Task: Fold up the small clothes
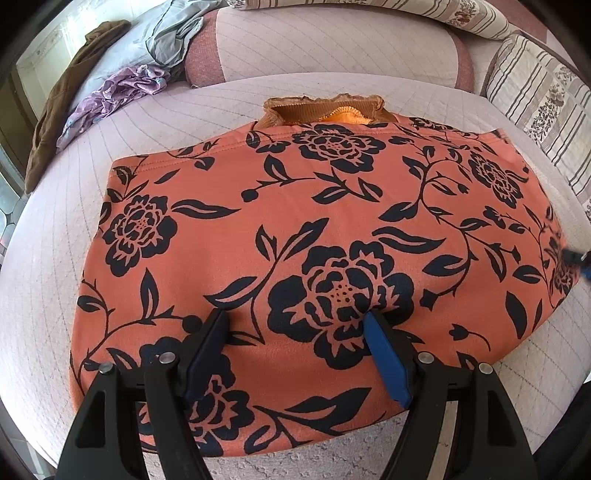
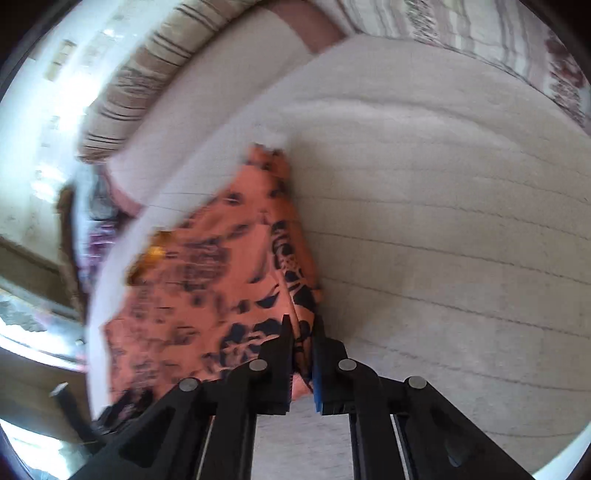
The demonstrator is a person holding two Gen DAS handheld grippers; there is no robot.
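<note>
An orange garment with a dark floral print (image 1: 295, 229) lies spread on the quilted sofa seat (image 1: 55, 258), its brown ribbed collar (image 1: 325, 110) at the far side. My left gripper (image 1: 297, 314) is open, its fingers resting on the near part of the fabric. My right gripper (image 2: 301, 325) is shut on the garment's right edge (image 2: 295, 277); its blue tip (image 1: 576, 258) shows at the far right of the left wrist view. The right wrist view is blurred by motion.
Crumpled clothes, purple (image 1: 118, 92), grey-blue (image 1: 162, 33) and brown (image 1: 62, 103), lie at the back left of the sofa. Striped cushions (image 1: 543, 92) line the back and right. The bare seat (image 2: 443, 221) stretches right of the garment.
</note>
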